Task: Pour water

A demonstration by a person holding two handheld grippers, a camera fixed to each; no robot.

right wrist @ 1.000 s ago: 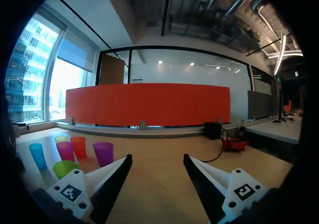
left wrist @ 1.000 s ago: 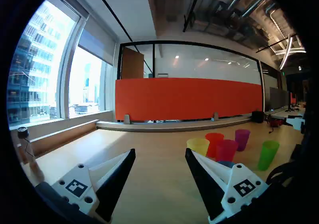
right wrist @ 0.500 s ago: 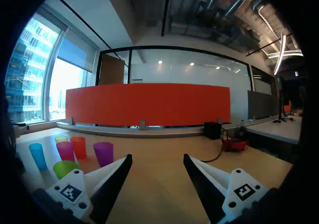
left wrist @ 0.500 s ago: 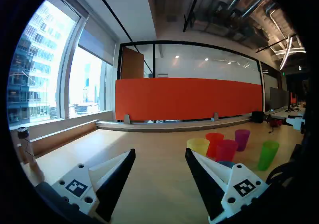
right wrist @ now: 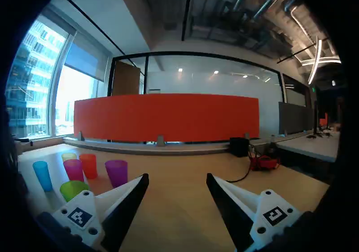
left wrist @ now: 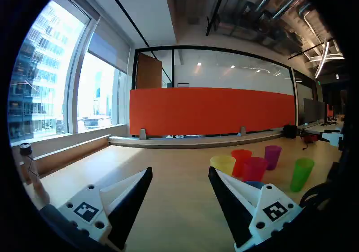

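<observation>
Now, empty grippers face the cups

My left gripper (left wrist: pixel 180 168) and right gripper (right wrist: pixel 177 175) hang spread over the wooden table (left wrist: pixel 179 198), holding nothing. The coloured cups (left wrist: pixel 255 169) cluster between them. I'd pick one, approach level, and close gently so nothing tips.

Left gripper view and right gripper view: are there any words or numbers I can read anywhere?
No text here can be read.
square markers on the left gripper and the right gripper: black-and-white patterns, no letters or numbers.
small white sign above the orange partition: too small to read.
coloured cups: no label shows on them.
</observation>
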